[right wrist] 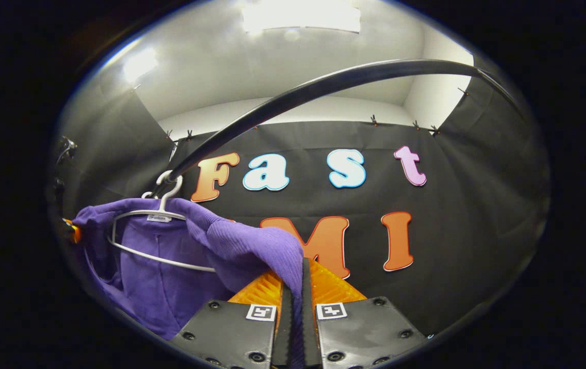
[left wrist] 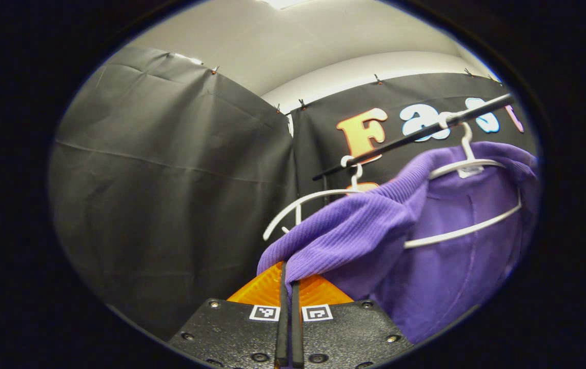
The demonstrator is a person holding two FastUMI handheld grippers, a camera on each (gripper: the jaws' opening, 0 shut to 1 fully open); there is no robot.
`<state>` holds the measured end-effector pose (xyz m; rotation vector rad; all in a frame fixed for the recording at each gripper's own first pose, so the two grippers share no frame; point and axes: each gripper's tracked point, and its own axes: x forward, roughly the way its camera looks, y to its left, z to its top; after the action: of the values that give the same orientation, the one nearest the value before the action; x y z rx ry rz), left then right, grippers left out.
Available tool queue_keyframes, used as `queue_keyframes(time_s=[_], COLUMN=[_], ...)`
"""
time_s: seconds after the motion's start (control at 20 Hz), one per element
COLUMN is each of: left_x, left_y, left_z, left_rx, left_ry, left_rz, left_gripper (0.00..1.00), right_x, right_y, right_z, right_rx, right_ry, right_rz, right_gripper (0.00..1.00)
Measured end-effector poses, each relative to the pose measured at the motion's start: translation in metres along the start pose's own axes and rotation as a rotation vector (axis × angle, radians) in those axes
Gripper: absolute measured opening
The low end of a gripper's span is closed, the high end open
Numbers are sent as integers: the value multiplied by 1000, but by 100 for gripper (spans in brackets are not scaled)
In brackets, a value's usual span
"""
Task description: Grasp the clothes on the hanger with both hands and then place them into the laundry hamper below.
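A purple knit garment (left wrist: 369, 230) hangs on a white hanger (left wrist: 469, 166) from a black rail (left wrist: 416, 134). My left gripper (left wrist: 287, 271) is shut on the garment's ribbed left shoulder, which is pulled off the hanger toward the camera. In the right gripper view the same purple garment (right wrist: 169, 271) sits low at the left on its white hanger (right wrist: 159, 215), under the curved black rail (right wrist: 323, 84). My right gripper (right wrist: 298, 271) is shut on the garment's other shoulder, with purple cloth pinched between its fingers. The hamper is out of sight.
An empty second white hanger (left wrist: 303, 202) hangs on the rail to the left of the garment. Black cloth walls enclose the booth on all sides, with a white ceiling and a bright light above.
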<state>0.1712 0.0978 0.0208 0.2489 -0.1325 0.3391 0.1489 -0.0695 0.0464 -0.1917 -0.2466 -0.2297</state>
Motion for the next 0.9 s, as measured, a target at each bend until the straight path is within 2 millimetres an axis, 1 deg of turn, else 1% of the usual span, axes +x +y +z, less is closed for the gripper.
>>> queue_keyframes(time_s=[0.05,0.1,0.15,0.2,0.25,0.3,0.35,0.4,0.45,0.5,0.55,0.6,0.65,0.7,0.75,0.8,0.9], left_x=[11,22,36,49,62,71,81,90,98,105,112,118,123,124,127,128,128], left_y=[4,6,9,10,10,13,13,10,5,1,-4,-9,-14,-18,-25,-28,-40], left_z=[12,22,28,34,39,46,49,50,49,47,40,32,25,19,11,1,-17], left_rx=[1,0,-4,-11,-7,11,37,54,48,28,7,-1,-1,-1,1,-1,-24], left_ry=[-10,-16,-16,-15,-25,-39,-45,-45,-43,-33,-15,1,14,29,49,74,121], left_rz=[-2,-4,-6,-8,-8,-4,-3,-7,-18,-33,-48,-54,-58,-66,-74,-84,-115], left_gripper=[0,0,2,5,5,5,0,0,3,5,2,2,2,5,5,5,3], right_x=[8,16,20,27,34,41,49,59,69,79,89,99,107,116,122,128,141], right_y=[-2,-6,-11,-16,-19,-23,-24,-24,-25,-25,-26,-27,-27,-28,-29,-32,-37], right_z=[2,5,6,11,18,25,31,32,29,25,17,11,5,1,-1,-2,-10], right_rx=[7,10,2,-10,-28,-53,-76,-80,-68,-51,-36,-32,-48,-75,-93,-91,-67], right_ry=[-9,-23,-38,-75,-125,-166,-192,-196,-193,-183,-166,-156,-153,-151,-146,-138,-122], right_rz=[-22,-49,-83,-116,-147,-174,-190,-196,-199,-206,-207,-204,-205,-210,-212,-213,-217], right_gripper=[15,15,15,10,16,15,15,10,10,10,10,15,10,10,10,15,15])
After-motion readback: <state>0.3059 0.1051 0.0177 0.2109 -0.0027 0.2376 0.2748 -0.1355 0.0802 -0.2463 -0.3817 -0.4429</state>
